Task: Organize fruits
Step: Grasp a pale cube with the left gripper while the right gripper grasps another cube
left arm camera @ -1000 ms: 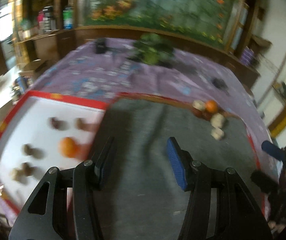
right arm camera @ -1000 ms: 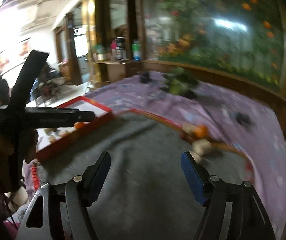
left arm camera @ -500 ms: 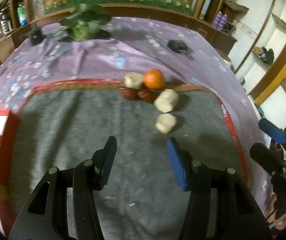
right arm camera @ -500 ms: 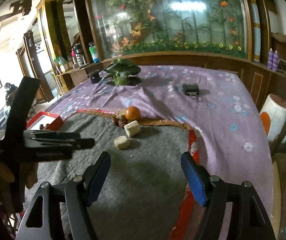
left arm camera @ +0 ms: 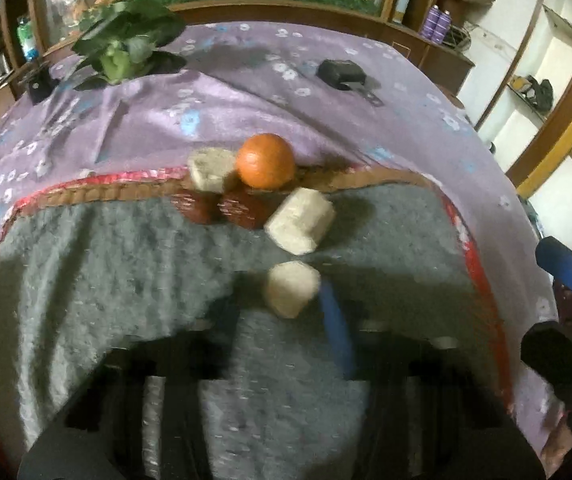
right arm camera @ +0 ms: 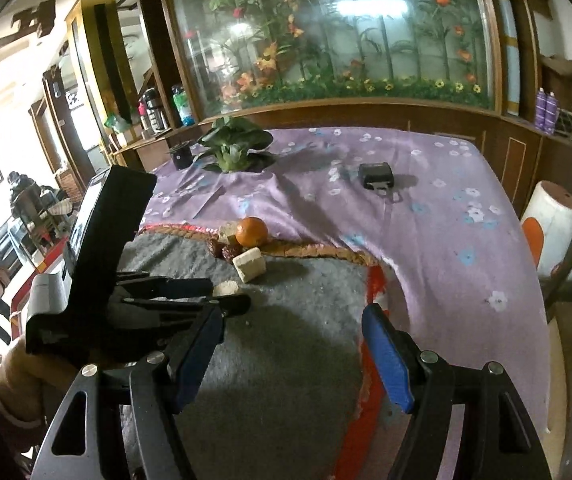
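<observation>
Our left gripper [left arm camera: 286, 312] was motion-blurred but spread wide, its fingers flanking a pale, crumbly block [left arm camera: 292, 294] on the fuzzy grey mat [left arm camera: 105, 264]; our right gripper [right arm camera: 298, 344] hung open and empty over that mat. Beyond sat a bigger block [left arm camera: 301, 221], two wrinkled dark-red fruits [left arm camera: 217, 208] and a smooth round orange [left arm camera: 265, 161] at the mat's braided edge, beside a third block [left arm camera: 209, 168]. A leafy plant [left arm camera: 125, 48] and a black pouch [left arm camera: 342, 73] lay farther off on the flowered purple cloth [left arm camera: 225, 100].
</observation>
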Motion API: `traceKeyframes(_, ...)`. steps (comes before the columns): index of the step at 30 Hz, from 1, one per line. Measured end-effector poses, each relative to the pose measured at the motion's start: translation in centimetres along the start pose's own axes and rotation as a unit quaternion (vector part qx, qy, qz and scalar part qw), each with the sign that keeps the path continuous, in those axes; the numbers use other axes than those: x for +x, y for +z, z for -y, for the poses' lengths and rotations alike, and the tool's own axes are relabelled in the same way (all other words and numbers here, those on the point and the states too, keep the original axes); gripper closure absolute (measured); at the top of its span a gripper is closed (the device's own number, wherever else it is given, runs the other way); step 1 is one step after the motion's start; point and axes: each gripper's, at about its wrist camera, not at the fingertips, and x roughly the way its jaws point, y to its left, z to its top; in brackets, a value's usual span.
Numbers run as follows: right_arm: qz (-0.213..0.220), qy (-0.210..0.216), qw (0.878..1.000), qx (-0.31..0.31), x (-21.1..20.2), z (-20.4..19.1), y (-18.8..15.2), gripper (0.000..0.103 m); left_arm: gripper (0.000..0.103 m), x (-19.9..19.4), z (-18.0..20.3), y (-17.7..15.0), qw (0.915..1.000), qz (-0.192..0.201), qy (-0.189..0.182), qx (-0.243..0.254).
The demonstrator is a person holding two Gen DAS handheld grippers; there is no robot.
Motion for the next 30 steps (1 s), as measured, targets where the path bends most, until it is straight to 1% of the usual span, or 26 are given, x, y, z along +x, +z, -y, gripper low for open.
traceKeyframes(1, -0.002, 0.004, 1.000, -0.002, 0.2, -0.1, 0.2, 0.032, 0.078, -0.2, -0.5, -0.1, 0.9999, -0.004, -0.012, -0.004)
traceKeyframes(2, -0.004, 0.013, 1.000, -0.008, 0.7, -0.3, 0.5, 0.032, 0.078, -0.4, -0.8, -0.2, 0.9998, -0.006, -0.015, -0.008)
traceKeyframes(4, -0.013, 0.031, 0.999, -0.026, 2.1, -1.0, 1.0, 0.034, 0.078, -1.3, -1.7, -0.6, 1.0000, 0.000, -0.002, -0.006)
traceKeyframes(5, -0.019, 0.036, 0.999, -0.034, 2.9, -1.3, 1.2, 0.040, 0.078, -1.8, -2.2, -0.9, 1.0000, 0.005, 0.005, -0.007)
traceKeyframes(7, -0.043, 0.050, 0.996, -0.054, 5.1, -2.2, 1.7, 0.047, 0.077, -2.8, -3.3, -1.5, 0.9998, 0.008, 0.013, -0.013)
traceKeyframes(9, -0.059, 0.047, 0.995, -0.073, 7.0, -2.7, 2.1, 0.047, 0.077, -3.6, -4.1, -2.0, 0.9996, 0.014, 0.020, -0.017)
traceKeyframes(11, -0.066, 0.041, 0.993, -0.093, 8.6, -3.3, 2.5, 0.047, 0.077, -4.5, -4.9, -2.4, 0.9993, 0.019, 0.028, -0.019)
traceKeyframes(12, -0.070, 0.043, 0.992, -0.098, 9.3, -3.4, 2.7, 0.047, 0.077, -4.7, -5.3, -2.5, 0.9992, 0.019, 0.028, -0.023)
traceKeyframes(14, -0.092, 0.053, 0.989, -0.104, 11.0, -3.5, 3.1, 0.047, 0.077, -5.3, -5.9, -2.5, 0.9990, 0.023, 0.026, -0.029)
traceKeyframes(16, -0.106, 0.047, 0.987, -0.113, 12.4, -3.7, 3.4, 0.048, 0.077, -5.7, -6.1, -2.5, 0.9986, 0.029, 0.034, -0.027)
traceKeyframes(17, -0.107, 0.042, 0.986, -0.120, 12.8, -3.9, 3.5, 0.059, 0.077, -5.8, -6.2, -2.6, 0.9985, 0.031, 0.036, -0.028)
traceKeyframes(18, -0.107, 0.039, 0.985, -0.127, 13.1, -4.1, 3.5, 0.070, 0.077, -5.8, -6.3, -2.7, 0.9985, 0.031, 0.035, -0.030)
traceKeyframes(19, -0.110, 0.032, 0.984, -0.134, 13.3, -4.3, 3.5, 0.076, 0.077, -5.8, -6.5, -2.8, 0.9985, 0.028, 0.034, -0.032)
traceKeyframes(24, -0.103, 0.025, 0.987, -0.121, 12.2, -4.4, 2.9, 0.076, 0.077, -6.0, -7.0, -3.4, 0.9978, 0.026, 0.049, -0.037)
traceKeyframes(28, -0.088, 0.029, 0.990, -0.104, 10.0, -5.2, 2.1, 0.076, 0.077, -6.9, -7.6, -4.0, 0.9967, 0.034, 0.061, -0.043)
traceKeyframes(30, -0.078, 0.040, 0.991, -0.097, 8.8, -6.0, 1.8, 0.076, 0.077, -7.5, -7.9, -4.4, 0.9960, 0.040, 0.067, -0.045)
